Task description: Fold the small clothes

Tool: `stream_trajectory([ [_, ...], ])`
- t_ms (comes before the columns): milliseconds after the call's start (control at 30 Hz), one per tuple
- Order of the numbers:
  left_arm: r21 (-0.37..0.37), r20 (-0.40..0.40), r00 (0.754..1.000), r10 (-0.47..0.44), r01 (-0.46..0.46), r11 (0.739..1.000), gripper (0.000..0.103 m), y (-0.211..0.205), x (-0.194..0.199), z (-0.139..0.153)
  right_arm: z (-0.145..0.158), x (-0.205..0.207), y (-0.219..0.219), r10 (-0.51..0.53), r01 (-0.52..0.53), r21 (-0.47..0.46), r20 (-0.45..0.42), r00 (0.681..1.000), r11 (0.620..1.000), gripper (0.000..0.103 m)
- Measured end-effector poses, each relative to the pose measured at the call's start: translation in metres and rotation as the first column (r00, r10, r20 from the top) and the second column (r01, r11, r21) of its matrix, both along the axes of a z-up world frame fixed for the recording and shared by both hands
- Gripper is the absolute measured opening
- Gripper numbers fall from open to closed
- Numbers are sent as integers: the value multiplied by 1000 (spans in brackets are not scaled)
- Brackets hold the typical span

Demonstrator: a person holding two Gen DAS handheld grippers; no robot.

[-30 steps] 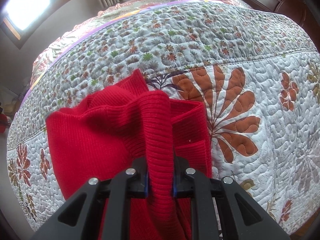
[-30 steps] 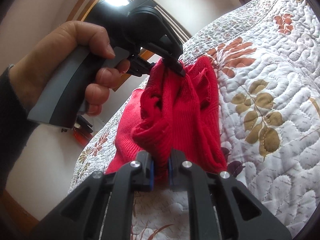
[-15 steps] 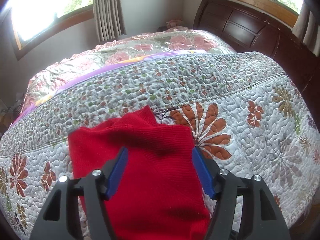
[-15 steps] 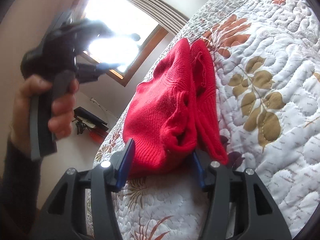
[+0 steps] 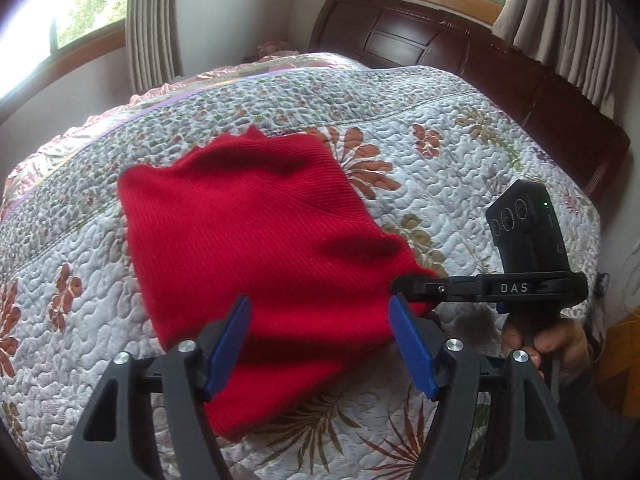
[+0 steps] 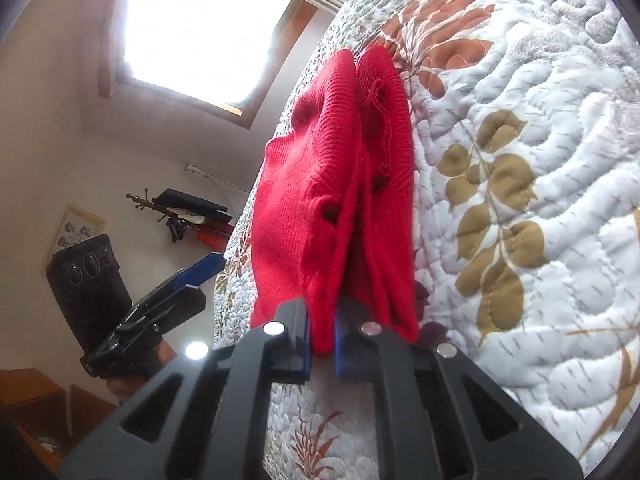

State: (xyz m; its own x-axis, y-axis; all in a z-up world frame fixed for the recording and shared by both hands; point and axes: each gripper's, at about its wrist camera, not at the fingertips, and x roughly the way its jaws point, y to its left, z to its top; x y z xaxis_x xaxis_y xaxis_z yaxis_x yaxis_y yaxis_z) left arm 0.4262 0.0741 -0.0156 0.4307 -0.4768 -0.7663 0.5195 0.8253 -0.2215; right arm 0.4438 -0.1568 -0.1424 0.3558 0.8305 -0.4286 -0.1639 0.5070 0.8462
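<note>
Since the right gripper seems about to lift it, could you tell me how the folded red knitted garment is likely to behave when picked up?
The red knitted garment will probably flop: its layers sag and crease where the right gripper pinches one edge. Lifted there alone, the fold would likely fall open, since the left gripper stands open, off it. It probably won't slip; ribbed knit lying on the quilted floral bedspread should grip.

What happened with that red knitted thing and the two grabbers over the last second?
The left gripper let go of the red garment and drew back; its jaws now stand wide open. The garment dropped from a bunched, lifted state to lie flatter on the quilt. The right gripper opened briefly, then closed again on the garment's near edge. The garment stayed on the same part of the bed.
</note>
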Motion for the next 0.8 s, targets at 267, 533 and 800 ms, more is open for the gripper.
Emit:
stream_trajectory([
  [267,-58,-83,995,-45,41,997,70,11,-1,-41,13,0,2,51,-51,-71,-1,999,996,37],
  [533,-100,-59,997,-51,44,994,70,20,-8,-56,63,111,20,2,18,-230,89,996,973,61],
  [800,-129,31,996,-89,92,987,70,26,-20,-41,44,145,57,40,-11,-370,72,997,929,16],
])
